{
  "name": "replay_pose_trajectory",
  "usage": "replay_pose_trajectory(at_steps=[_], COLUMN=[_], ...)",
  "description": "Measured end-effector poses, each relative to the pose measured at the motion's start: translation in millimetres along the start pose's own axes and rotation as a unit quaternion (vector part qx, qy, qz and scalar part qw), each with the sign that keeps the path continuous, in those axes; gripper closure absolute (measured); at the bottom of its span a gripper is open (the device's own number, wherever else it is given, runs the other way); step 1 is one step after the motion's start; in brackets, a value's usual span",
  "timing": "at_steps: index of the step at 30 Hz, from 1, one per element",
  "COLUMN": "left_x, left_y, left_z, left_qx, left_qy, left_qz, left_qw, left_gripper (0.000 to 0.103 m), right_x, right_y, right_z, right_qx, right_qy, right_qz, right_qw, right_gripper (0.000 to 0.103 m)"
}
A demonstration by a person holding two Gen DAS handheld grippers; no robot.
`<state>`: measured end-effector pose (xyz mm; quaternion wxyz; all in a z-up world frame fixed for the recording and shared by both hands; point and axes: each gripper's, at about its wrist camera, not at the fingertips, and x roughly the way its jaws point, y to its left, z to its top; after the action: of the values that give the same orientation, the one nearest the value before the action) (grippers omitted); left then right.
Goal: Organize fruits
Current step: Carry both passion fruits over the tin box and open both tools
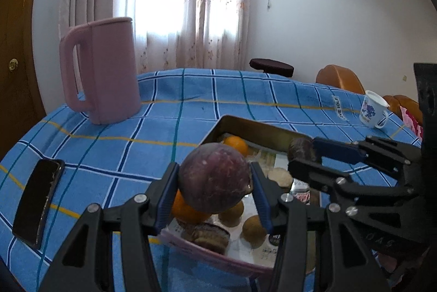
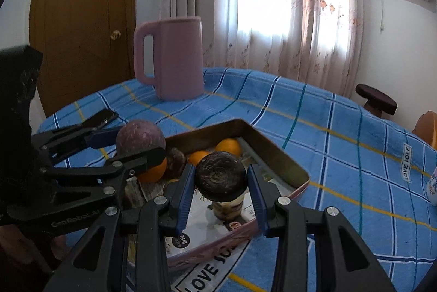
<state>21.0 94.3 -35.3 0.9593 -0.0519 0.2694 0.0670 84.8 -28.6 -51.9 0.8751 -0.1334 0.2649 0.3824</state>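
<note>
A metal tin tray (image 1: 245, 125) (image 2: 275, 152) on the blue checked tablecloth holds oranges (image 1: 236, 145) (image 2: 229, 147), small brown fruits (image 1: 254, 230) and dark fruits (image 1: 207, 236). My left gripper (image 1: 214, 181) is shut on a large purple passion fruit (image 1: 214, 180) above the tray's near left corner; it also shows in the right wrist view (image 2: 139, 137). My right gripper (image 2: 221, 181) is shut on a dark wrinkled passion fruit (image 2: 221, 176) above the tray; the fruit shows in the left wrist view (image 1: 300, 148).
A pink pitcher (image 1: 101, 70) (image 2: 174, 59) stands at the table's far left. A black phone (image 1: 38, 201) (image 2: 101, 118) lies at the left. A white floral mug (image 1: 372, 109) stands at the right edge. Chairs and a stool (image 1: 271, 66) stand beyond the table.
</note>
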Motion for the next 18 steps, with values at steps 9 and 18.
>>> replay_pose_trajectory(at_steps=[9, 18], left_x=[1.7, -5.9], left_y=[1.1, -1.6], left_z=[-2.3, -0.3], left_qx=[0.007, 0.014], left_qy=[0.007, -0.006], left_qz=[0.003, 0.012], left_qw=[0.9999, 0.9998], left_gripper=[0.050, 0.031], right_x=[15.0, 20.9], right_y=[-1.0, 7.6], right_z=[-3.3, -9.9], right_qx=[0.006, -0.008], right_qy=[0.043, 0.063], right_qz=[0.021, 0.034], right_qw=[0.999, 0.997], right_gripper=[0.062, 0.061])
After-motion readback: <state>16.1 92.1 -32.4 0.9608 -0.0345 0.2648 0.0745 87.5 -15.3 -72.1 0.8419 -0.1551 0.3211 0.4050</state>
